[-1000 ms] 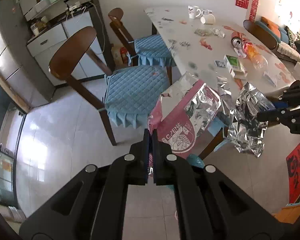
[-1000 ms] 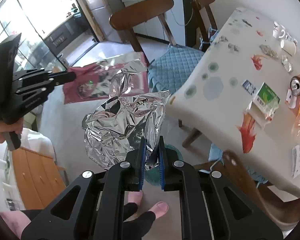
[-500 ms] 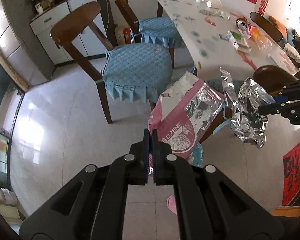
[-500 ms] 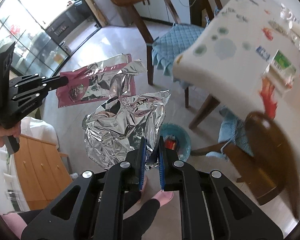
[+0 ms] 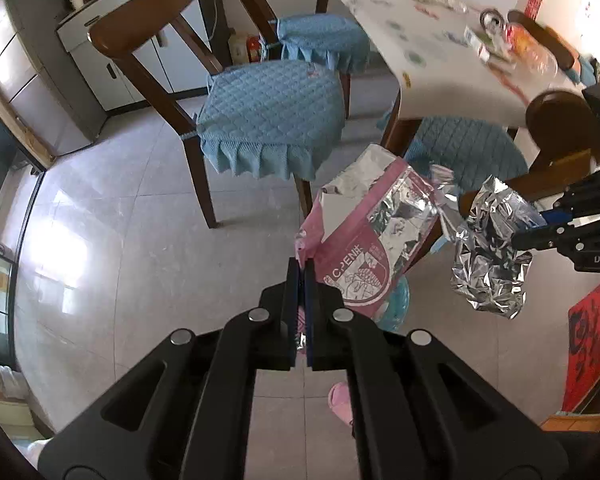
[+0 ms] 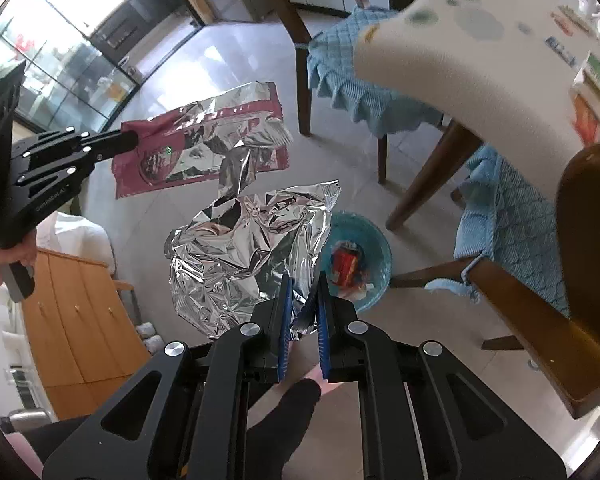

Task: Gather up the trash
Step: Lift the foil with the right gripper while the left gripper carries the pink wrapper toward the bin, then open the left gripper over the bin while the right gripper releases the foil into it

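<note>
My left gripper [image 5: 299, 268] is shut on the corner of a pink snack bag [image 5: 364, 248] with a silver inside, held in the air above the floor; it also shows in the right wrist view [image 6: 204, 148]. My right gripper [image 6: 303, 284] is shut on a crumpled silver foil bag [image 6: 244, 256], also seen in the left wrist view [image 5: 488, 256]. A light blue trash bin [image 6: 376, 260] stands on the floor below the bags, with a red can [image 6: 342, 262] inside. In the left wrist view the bin [image 5: 396, 304] is mostly hidden behind the pink bag.
A white table [image 5: 428, 40] with cups, a can and wrappers stands beyond. Wooden chairs with blue cushions [image 5: 268, 116] surround it; one chair back [image 6: 588, 240] is close on the right. A wooden cabinet [image 6: 76, 320] stands at the left. A foot in a pink slipper [image 5: 340, 400] is below.
Both grippers have moved back and down from the table with their bags. The trash bin has come into view under the foil bag.
</note>
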Available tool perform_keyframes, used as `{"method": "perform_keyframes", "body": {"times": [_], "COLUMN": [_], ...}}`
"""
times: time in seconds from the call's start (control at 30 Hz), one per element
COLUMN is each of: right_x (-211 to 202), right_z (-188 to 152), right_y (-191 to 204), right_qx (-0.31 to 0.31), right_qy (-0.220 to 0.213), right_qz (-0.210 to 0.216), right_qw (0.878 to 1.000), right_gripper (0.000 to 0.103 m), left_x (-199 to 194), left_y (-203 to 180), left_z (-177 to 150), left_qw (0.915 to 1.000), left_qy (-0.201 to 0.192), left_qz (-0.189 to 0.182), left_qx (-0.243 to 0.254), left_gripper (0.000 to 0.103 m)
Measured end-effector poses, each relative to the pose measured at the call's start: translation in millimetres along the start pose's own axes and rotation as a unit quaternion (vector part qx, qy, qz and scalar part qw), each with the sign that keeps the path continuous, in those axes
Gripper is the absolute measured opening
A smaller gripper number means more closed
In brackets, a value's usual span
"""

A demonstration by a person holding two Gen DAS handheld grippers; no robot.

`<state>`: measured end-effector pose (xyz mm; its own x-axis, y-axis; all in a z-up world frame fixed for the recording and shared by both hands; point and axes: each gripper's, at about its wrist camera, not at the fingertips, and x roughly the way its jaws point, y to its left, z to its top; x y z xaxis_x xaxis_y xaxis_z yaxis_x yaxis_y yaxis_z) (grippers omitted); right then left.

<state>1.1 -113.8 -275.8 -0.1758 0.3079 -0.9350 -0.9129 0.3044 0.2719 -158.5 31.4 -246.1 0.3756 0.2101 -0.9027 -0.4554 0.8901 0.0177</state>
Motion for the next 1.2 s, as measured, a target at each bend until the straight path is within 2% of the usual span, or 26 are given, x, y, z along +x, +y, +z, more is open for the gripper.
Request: {"method": "perform_keyframes", "body": {"times": [0.2,0.53,0.93,1.2], "right_x": [26,97,235,299], "right_z": [-4,-17,-47,-56], "right_y": [-8,-29,-74,-94], "right_qx": [0.004,0.024,0.072,0.094], "right_qy": [0.016,0.045,0.097,0.118], "right_qz": [-0.003,-0.01,-0.034,-0.038], "right_qw": [1.0,0.999,0.992,0.988], "right_gripper": [0.012,0.012,0.012,0.013], "left_x": [22,99,207,270], "left_y": [-2,-11,-24,-32], "left_z": [-7,-36,-86,-109], "left_qw": [0.9999,0.9984,0.9945,0.9917], "left_qy": [0.009,0.053,0.101,0.124], "left_qz": [0.004,-0.011,-0.026,-0.027], "left_qx": [0.006,0.015,0.014,0.017], "left_gripper": [0.001,0.001,0.001,0.001]}}
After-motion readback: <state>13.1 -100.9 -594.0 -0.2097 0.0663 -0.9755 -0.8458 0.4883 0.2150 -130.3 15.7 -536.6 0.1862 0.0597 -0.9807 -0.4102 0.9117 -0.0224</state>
